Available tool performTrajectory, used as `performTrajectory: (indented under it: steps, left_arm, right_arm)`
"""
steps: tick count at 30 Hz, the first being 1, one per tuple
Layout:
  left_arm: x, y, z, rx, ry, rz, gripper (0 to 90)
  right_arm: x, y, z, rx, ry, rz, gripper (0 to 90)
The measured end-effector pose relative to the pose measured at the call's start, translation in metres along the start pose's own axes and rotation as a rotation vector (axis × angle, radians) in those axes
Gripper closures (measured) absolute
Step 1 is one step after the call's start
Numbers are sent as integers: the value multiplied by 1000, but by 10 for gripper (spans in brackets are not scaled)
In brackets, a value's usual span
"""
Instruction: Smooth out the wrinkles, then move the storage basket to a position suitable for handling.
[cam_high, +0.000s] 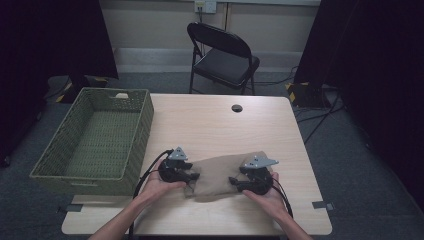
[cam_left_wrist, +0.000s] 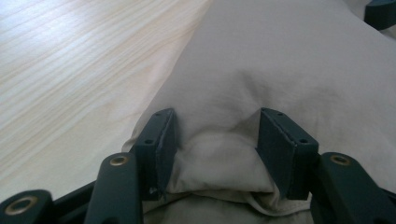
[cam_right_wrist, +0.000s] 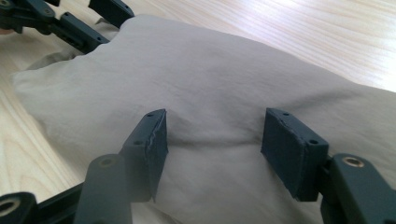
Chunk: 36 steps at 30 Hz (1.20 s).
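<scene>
On the wooden table (cam_high: 215, 125), both half-open grippers, left gripper (cam_high: 192, 176) and right gripper (cam_high: 234, 181), straddle the beige cloth (cam_high: 220, 175) without pinching it.

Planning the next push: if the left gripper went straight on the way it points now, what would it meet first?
The beige cloth: the left gripper already has a bunched fold between its fingers. Beyond the cloth, probably the right gripper, though depth is unclear.

A: The person's forearms (cam_high: 131, 216) are cut off at the bottom edge in the high view.
B: And the cloth (cam_left_wrist: 261, 84) runs past the frame in the left tool view; whether the pads (cam_left_wrist: 161, 144) pinch it, I can't tell.
</scene>
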<state>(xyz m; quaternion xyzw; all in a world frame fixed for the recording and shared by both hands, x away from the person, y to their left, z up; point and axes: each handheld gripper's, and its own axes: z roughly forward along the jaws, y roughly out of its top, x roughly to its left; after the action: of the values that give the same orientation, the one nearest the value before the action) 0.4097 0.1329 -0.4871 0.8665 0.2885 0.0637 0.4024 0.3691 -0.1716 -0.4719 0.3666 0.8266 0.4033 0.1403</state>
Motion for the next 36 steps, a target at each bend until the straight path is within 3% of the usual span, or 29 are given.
performTrajectory:
  steps: [5,10,14,17,28,36]
  left_arm:
    - [-8,2,4,4,-11,14,461]
    - [-24,5,10,4,-10,40,452]
    - [-33,7,14,10,-42,50,445]
    - [-42,8,20,9,-64,56,439]
    - [-64,16,34,6,-101,95,432]
    - [-83,22,49,-10,-140,98,434]
  right_arm:
    - [-4,-2,-3,-3,-2,25,398]
    - [-9,-6,-11,8,-35,37,391]
    - [-14,-11,-17,8,-46,54,391]
    - [-18,-13,-24,24,-63,100,392]
    - [-28,-27,-42,20,-97,112,391]
    - [-33,-36,-54,29,-172,128,390]
